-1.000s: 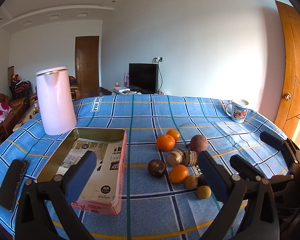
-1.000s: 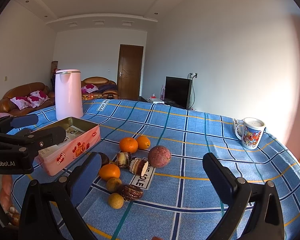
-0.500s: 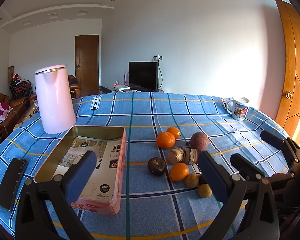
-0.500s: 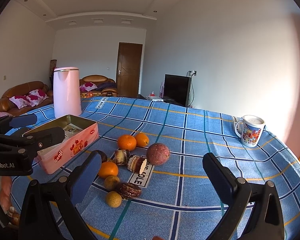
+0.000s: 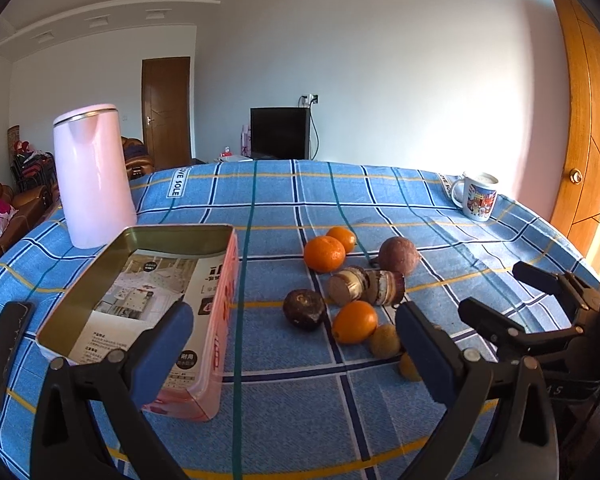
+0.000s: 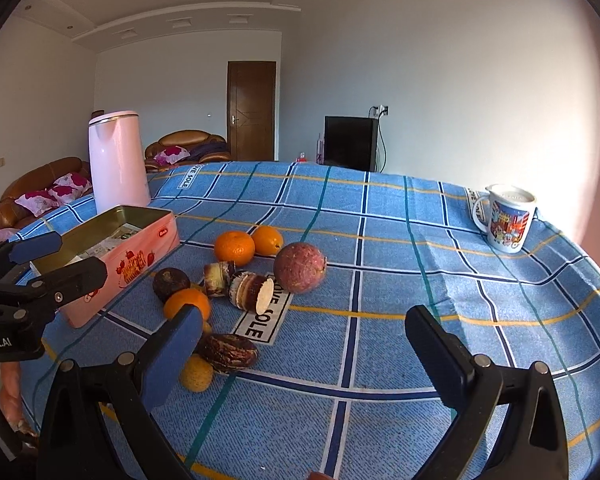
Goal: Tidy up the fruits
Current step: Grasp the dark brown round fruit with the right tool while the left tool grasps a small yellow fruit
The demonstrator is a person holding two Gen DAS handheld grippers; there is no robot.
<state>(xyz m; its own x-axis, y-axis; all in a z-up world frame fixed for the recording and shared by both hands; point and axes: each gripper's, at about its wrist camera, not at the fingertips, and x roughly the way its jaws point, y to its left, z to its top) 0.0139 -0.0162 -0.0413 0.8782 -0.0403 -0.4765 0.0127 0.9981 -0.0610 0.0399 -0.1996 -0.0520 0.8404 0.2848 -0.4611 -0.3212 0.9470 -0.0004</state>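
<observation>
While fruits (image 6: pixel 236 280) lie beside the tin (image 5: pixel 148 304), both hand-held grippers (image 5: pixel 296 344) (image 6: pixel 304 348) gape released.

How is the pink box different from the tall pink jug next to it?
The pink box is low, wide and rectangular; the pink jug is tall, rounded and upright. The box is open on top, with printed paper inside; the jug's top is shut by a lid. The box has red pictures on its side; the jug is plain. Both are pink and sit on the blue checked tablecloth.
</observation>
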